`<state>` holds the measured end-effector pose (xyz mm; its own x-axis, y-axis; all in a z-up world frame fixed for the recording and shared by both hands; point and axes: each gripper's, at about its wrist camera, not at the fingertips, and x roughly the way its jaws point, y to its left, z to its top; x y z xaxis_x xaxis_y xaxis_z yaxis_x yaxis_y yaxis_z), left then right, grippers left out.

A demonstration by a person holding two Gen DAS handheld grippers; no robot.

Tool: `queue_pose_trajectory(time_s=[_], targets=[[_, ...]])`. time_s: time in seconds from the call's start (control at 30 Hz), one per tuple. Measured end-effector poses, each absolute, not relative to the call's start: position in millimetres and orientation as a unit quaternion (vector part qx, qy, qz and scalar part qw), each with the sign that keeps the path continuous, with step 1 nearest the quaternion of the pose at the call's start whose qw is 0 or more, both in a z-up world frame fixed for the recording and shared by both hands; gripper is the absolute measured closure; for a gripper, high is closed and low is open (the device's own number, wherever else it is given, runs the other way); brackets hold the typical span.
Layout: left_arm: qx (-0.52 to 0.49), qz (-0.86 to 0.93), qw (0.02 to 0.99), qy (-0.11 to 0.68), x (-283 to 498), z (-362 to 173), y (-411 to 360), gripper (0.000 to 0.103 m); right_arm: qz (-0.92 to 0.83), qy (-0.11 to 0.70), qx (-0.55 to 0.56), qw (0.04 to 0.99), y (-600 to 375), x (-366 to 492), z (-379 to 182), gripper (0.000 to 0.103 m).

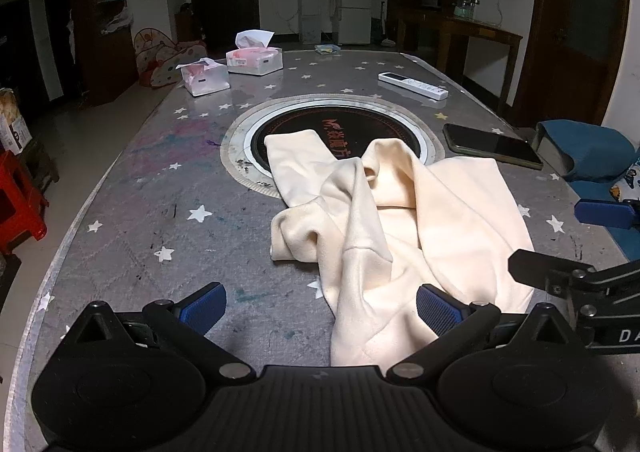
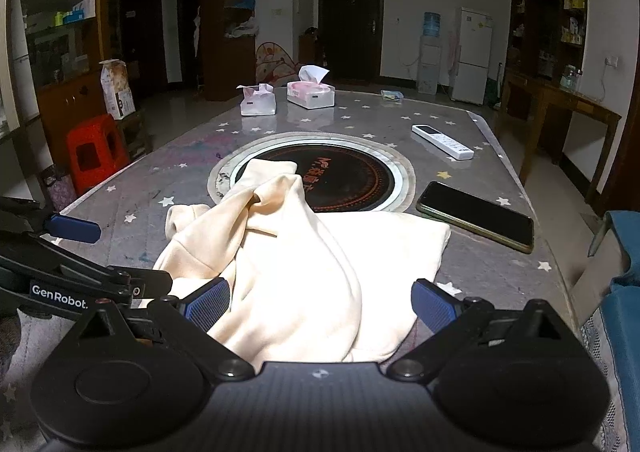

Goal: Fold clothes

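With the left gripper (image 1: 320, 308) and right gripper (image 2: 320, 302) both gaping and holding nothing over the rumpled cream garment (image 1: 392, 228) near the table's (image 1: 132, 188) front edge, a careless tug might drag its far corner into the phone (image 1: 494, 146).

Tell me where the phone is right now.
The phone lies flat on the table, right of the round hotplate, just beyond the cream garment, nearer than the remote.

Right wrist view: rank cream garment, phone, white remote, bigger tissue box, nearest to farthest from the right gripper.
From the right gripper:
1. cream garment, between the open fingers.
2. phone, ahead on the right.
3. white remote, farther right, past the phone.
4. bigger tissue box, far end, centre-left.
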<state>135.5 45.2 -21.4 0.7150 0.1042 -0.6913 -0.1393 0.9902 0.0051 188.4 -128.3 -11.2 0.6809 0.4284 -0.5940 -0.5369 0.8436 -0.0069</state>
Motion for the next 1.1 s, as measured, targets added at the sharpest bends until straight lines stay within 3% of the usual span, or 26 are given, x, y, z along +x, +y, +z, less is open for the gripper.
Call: queue_pose_trajectory(time_s=[0.43, 0.8, 1.0, 1.1], targets=[[-0.027, 0.069, 0.923, 0.378, 146.4, -27.1, 51.6, 0.003, 0.269, 0.301, -0.096, 0.910, -113.6, 213.1, -15.1, 0.006], [-0.030, 0.059, 0.920, 0.387, 160.2, -34.6, 59.1, 0.023, 0.286, 0.317, -0.098, 0.899, -86.7, 251.5, -24.5, 0.022], [-0.033, 0.048, 0.916, 0.396, 164.3, -39.5, 62.0, 0.035, 0.293, 0.330, -0.106, 0.891, -63.9, 274.9, -37.9, 0.044], [-0.040, 0.042, 0.914, 0.401, 165.6, -41.6, 64.4, 0.050, 0.293, 0.342, -0.110, 0.886, -58.6, 281.2, -44.7, 0.069]])
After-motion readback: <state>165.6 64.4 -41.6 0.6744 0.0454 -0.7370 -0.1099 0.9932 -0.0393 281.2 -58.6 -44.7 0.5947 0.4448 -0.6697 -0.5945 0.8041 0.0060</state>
